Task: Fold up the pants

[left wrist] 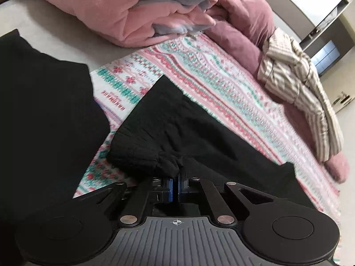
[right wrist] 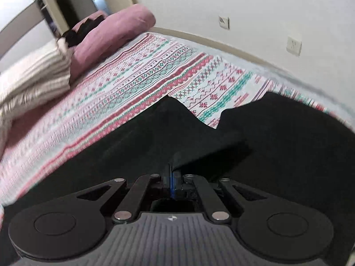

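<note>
Black pants (left wrist: 168,122) lie on a patterned pink, green and white bedspread (left wrist: 221,84). My left gripper (left wrist: 178,170) is shut on a bunched edge of the pants, and the cloth gathers at its tips. A second black part (left wrist: 44,102) lies at the left. In the right wrist view the black pants (right wrist: 199,137) fill the lower frame. My right gripper (right wrist: 172,170) is shut on the black cloth, with its fingertips buried in it. The bedspread (right wrist: 144,77) stretches beyond.
A pink blanket pile (left wrist: 111,11) and a mauve pillow (left wrist: 244,22) lie at the bed's far side. A striped garment (left wrist: 297,84) lies at the right. In the right wrist view a mauve pillow (right wrist: 111,33), a striped garment (right wrist: 33,77) and a white wall (right wrist: 244,11) show.
</note>
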`<state>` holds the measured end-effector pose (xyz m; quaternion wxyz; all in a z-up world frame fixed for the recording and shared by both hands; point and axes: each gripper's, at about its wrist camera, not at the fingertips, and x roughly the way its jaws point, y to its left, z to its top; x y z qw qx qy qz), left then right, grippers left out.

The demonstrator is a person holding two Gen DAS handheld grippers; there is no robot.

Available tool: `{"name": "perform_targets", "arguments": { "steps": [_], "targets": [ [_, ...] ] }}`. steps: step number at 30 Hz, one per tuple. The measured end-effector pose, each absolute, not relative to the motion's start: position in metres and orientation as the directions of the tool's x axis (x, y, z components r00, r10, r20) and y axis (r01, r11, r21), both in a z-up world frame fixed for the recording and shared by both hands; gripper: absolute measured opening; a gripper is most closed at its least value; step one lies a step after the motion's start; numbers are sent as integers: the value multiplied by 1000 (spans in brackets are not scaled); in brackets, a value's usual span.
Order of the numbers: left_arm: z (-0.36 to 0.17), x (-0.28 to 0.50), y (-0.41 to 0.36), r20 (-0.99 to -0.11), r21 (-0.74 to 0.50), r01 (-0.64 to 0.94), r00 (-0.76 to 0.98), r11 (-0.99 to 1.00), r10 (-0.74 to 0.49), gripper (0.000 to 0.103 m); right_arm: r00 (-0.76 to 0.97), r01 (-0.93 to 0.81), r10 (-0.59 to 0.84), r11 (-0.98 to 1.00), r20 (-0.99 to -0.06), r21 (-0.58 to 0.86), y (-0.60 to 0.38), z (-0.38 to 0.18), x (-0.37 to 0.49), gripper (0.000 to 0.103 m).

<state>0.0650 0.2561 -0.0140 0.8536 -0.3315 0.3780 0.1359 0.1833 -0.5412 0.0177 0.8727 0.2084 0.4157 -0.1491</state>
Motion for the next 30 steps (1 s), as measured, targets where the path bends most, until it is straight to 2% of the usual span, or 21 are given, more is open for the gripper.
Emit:
{"name": "perform_targets", "arguments": {
  "steps": [5,10,16,17,18,20,22,23,28,30],
  "targets": [
    [-14,61,253,-747,-416,-485,664,769,15,3,588,373,-90,912,-804,171,-537,21,172,18],
    [-13,59,252,-758,-398,-502,652,768,34,3,635,311,-77,936,-769,164,-533,42,158,19],
    [-11,66,239,-786,-292,-512,610,808,102,6,526,245,-137,970,-839,-5,-524,20,167,20],
    [-9,67,236,-790,-268,-511,602,817,117,10,531,243,-139,970,-836,-7,-523,22,166,22],
    [-7,68,234,-793,-247,-511,595,823,131,11,538,255,-146,967,-831,-4,-526,24,165,30],
    [-1,67,232,-790,-234,-505,597,831,141,11,545,282,-159,959,-824,2,-533,27,164,38],
    [6,65,232,-783,-234,-501,606,834,144,12,555,332,-152,942,-818,51,-548,29,161,48],
    [10,63,233,-780,-240,-501,609,831,143,16,564,360,-151,930,-812,78,-555,30,159,52],
    [31,57,228,-732,-274,-460,669,844,128,19,596,437,-176,890,-784,133,-578,27,158,55],
    [39,64,217,-712,-262,-420,692,869,120,31,593,449,-183,883,-784,134,-580,23,164,55]
  ]
}}
